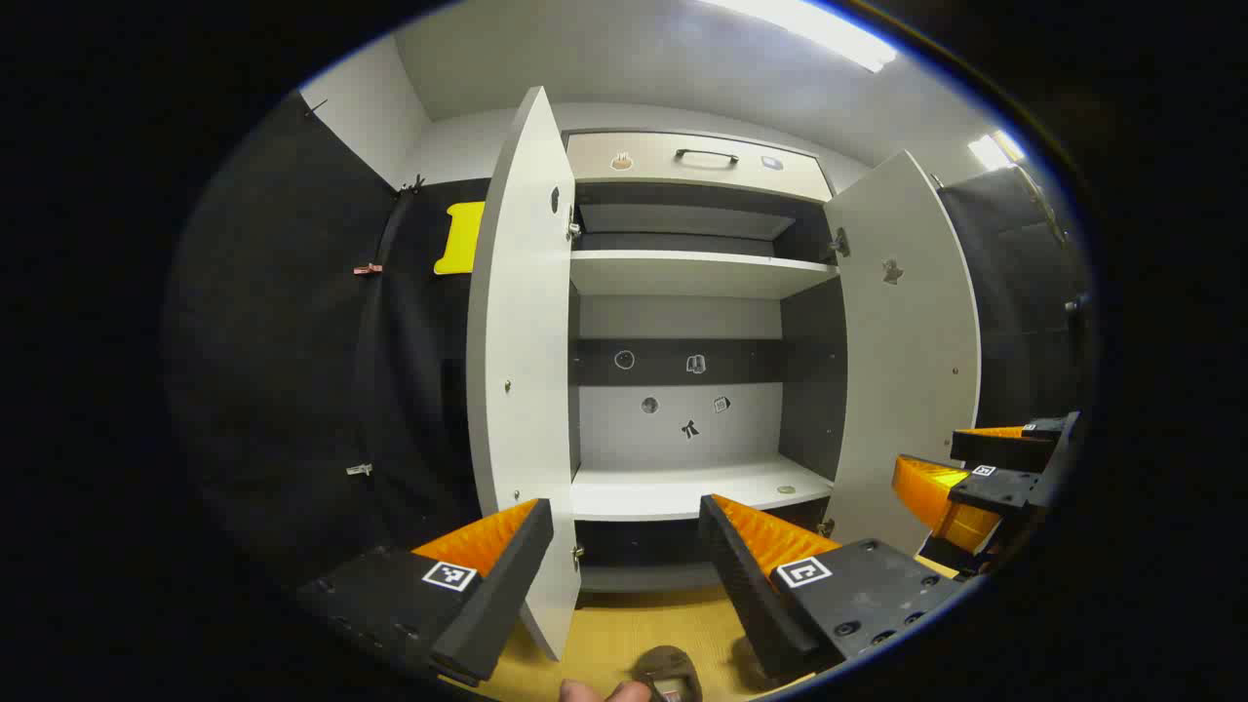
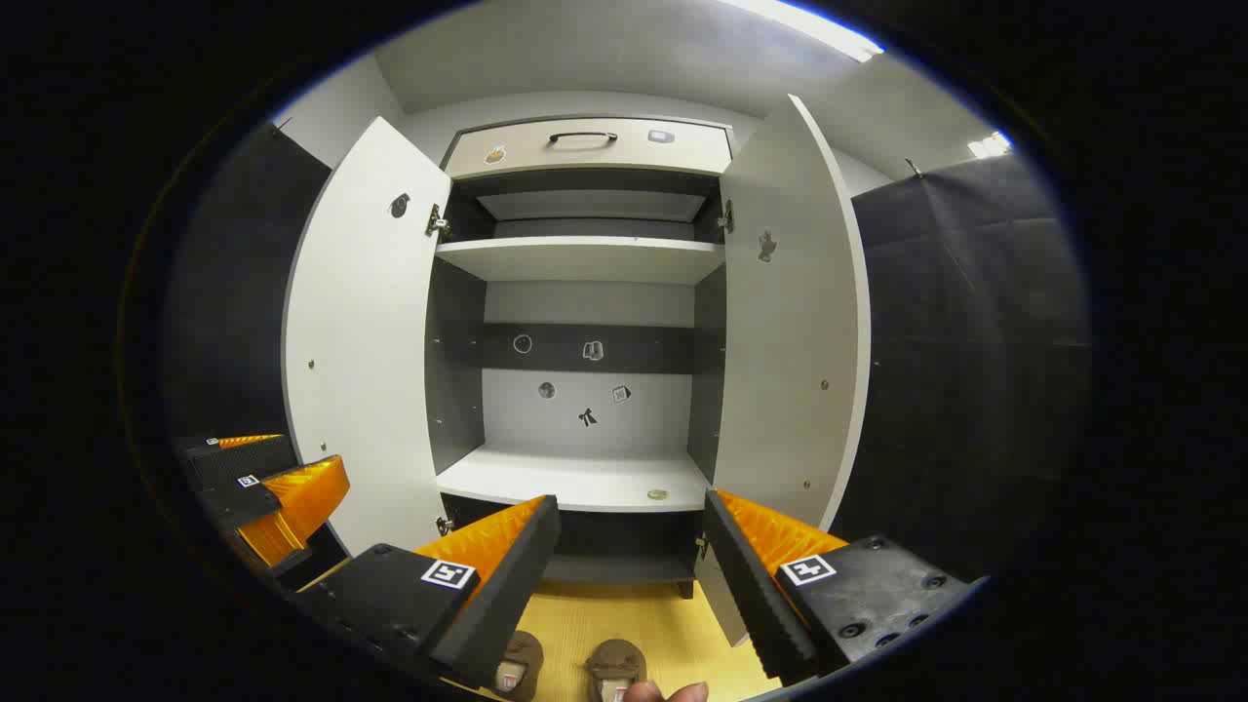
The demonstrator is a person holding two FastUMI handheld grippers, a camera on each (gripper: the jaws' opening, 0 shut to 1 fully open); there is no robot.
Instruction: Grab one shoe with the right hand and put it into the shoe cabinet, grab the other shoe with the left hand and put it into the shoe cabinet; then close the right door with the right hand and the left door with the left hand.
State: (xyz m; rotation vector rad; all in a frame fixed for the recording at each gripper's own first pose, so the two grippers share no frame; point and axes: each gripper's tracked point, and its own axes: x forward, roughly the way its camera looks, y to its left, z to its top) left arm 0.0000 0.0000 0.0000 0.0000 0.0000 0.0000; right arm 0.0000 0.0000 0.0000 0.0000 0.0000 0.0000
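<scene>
The shoe cabinet (image 1: 682,487) stands in front of me with both doors swung wide, its lower shelf (image 2: 575,478) bare. Two brown shoes lie on the floor below it, the left shoe (image 2: 517,668) and the right shoe (image 2: 614,671) side by side; one shoe (image 1: 668,673) sits between my left gripper's fingers' bases. My left gripper (image 1: 626,507) is open, held in the air before the cabinet, and it also appears at the left as the left gripper (image 2: 263,473). My right gripper (image 2: 632,499) is open and holds nothing; its fingers appear as the right gripper (image 1: 960,463).
The left door (image 1: 517,370) and right door (image 1: 907,341) jut out toward me on either side. A drawer with a dark handle (image 1: 707,156) tops the cabinet. The floor (image 2: 634,614) is yellow wood. Fingertips (image 2: 673,692) peek in at the bottom.
</scene>
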